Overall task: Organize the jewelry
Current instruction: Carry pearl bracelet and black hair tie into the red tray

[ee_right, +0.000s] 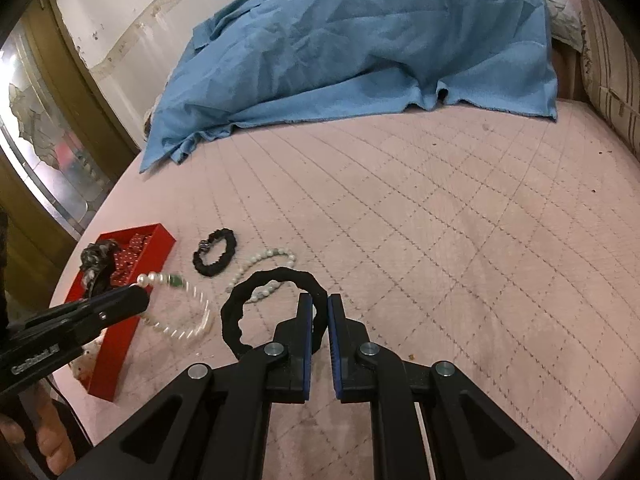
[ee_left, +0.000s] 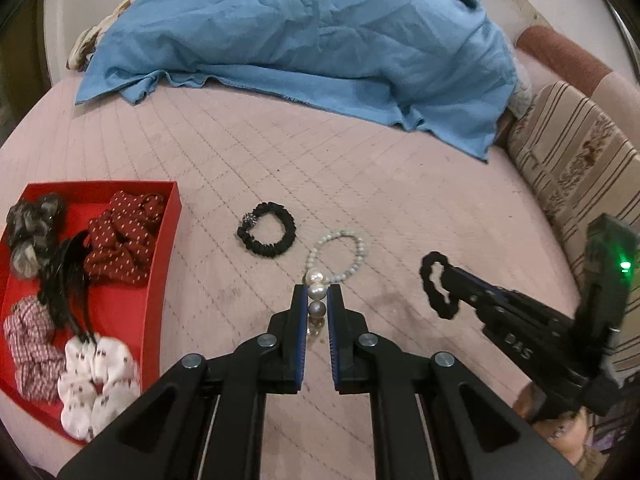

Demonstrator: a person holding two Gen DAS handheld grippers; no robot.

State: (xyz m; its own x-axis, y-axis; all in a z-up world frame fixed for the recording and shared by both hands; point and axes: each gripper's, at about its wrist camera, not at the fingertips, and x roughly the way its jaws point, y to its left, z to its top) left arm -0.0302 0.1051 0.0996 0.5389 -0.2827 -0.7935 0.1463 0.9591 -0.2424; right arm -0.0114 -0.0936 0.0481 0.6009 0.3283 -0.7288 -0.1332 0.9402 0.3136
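My left gripper (ee_left: 318, 292) is shut on a pearl bracelet (ee_left: 317, 291), which hangs from its tips above the pink quilt; in the right wrist view the same gripper (ee_right: 140, 294) holds the dangling pearl strand (ee_right: 154, 279) just over the red box (ee_right: 120, 344). My right gripper (ee_right: 320, 300) is shut on a thin black hair tie (ee_right: 230, 326), lifted off the bed; in the left wrist view this gripper (ee_left: 452, 274) and hair tie (ee_left: 427, 280) are at the right. A pale bead bracelet (ee_left: 362, 248) and a black scrunchie (ee_left: 280, 240) with a charm lie on the quilt.
The red box (ee_left: 168, 248) at the left holds several scrunchies and a black feathery piece. A crumpled blue cloth (ee_left: 300, 40) covers the far side of the bed. A striped cushion (ee_left: 580, 160) borders the right. A wooden door frame (ee_right: 60, 128) stands left.
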